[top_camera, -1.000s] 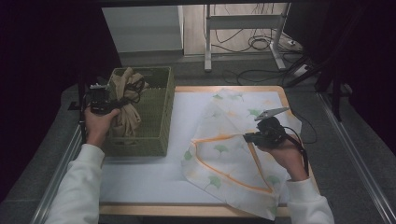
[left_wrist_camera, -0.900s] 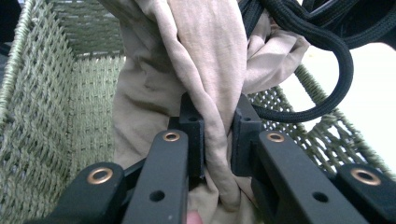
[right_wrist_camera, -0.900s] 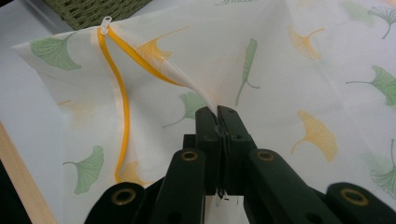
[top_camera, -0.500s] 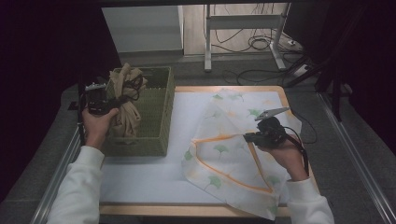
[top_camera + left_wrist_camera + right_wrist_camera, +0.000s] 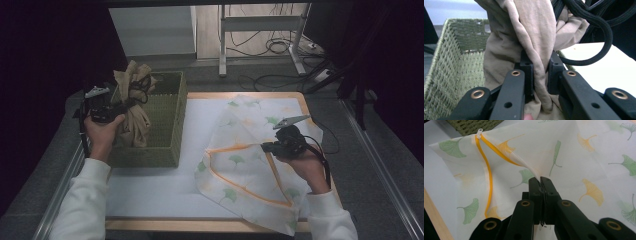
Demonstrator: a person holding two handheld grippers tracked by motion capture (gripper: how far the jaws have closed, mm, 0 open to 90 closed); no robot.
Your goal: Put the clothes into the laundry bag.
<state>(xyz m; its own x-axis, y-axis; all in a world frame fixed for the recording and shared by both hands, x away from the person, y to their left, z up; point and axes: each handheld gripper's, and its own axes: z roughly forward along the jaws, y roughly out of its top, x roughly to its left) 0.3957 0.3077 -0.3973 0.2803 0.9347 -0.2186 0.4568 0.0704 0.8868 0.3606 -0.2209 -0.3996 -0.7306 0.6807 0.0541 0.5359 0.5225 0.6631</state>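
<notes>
beside leaf-print bag, basket walls beige garment; cables behind table

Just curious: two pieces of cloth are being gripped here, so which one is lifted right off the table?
The plain tan cloth bundle, held by the left gripper above the green basket. The leaf-patterned cloth mostly lies flat on the table.

Beige garment top cut off; basket hides bottom.
</notes>
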